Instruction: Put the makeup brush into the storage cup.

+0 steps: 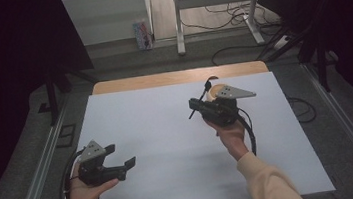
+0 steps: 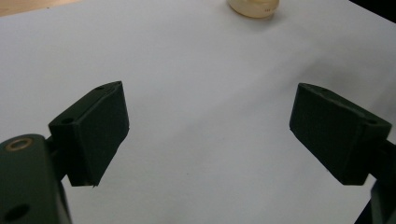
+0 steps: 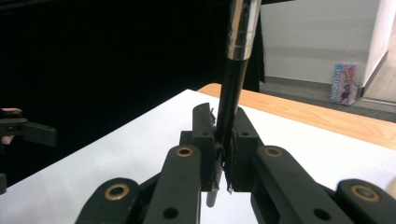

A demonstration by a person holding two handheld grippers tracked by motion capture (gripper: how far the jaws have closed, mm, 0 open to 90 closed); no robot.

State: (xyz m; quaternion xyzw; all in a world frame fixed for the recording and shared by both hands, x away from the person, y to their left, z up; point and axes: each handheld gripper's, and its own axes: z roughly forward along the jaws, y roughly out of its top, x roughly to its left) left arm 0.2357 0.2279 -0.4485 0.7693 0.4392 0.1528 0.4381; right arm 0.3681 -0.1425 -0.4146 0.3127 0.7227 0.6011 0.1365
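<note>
A colourful box (image 1: 142, 35) stands by the wall beyond the table (image 1: 162, 79)

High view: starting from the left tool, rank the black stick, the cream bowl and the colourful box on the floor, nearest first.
1. Black stick: right of centre, clamped in the right tool.
2. Cream bowl: just behind that tool, near the table's far edge.
3. Colourful box: on the floor, well past the table.

All measured from the left tool.
</note>
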